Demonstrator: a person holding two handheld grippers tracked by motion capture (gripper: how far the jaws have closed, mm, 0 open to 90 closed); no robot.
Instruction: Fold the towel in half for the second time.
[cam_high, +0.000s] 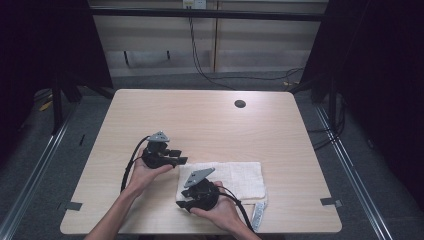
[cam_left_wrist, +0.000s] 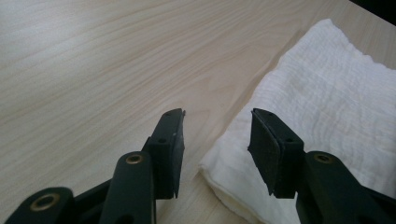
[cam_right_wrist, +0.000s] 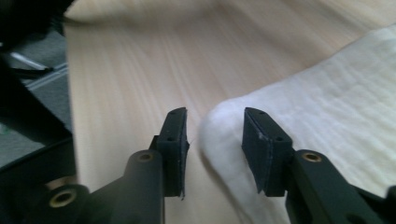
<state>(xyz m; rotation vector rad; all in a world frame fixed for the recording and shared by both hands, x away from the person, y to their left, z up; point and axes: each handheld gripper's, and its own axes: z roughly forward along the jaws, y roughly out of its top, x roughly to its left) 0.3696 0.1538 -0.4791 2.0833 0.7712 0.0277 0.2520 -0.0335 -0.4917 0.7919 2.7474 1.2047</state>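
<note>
1. The left gripper (cam_left_wrist: 215, 140) has its jaws parted about halfway, with nothing between the pads; the gap frames bare wood and the near corner of the towel (cam_left_wrist: 327, 121).
2. That corner of the folded white towel lies just below and ahead of the left gripper's jaws, running on past the jaw seen at the right in the left gripper view; the pads do not touch it.
3. In the high view the left gripper (cam_high: 181, 156) sits just beside the towel's (cam_high: 240, 177) left edge, jaws pointing toward it, held in the person's left hand (cam_high: 142, 175).
4. The right gripper (cam_right_wrist: 215, 140) is likewise roughly half open and grips nothing; a rounded folded corner of the towel (cam_right_wrist: 317, 116) lies in the gap just ahead of its pads.
5. In the high view the right gripper (cam_high: 181, 204) hovers over the towel's near left corner, in the right hand (cam_high: 220, 212).
6. Farther out, the wooden table (cam_high: 200, 115) carries the towel.
</note>
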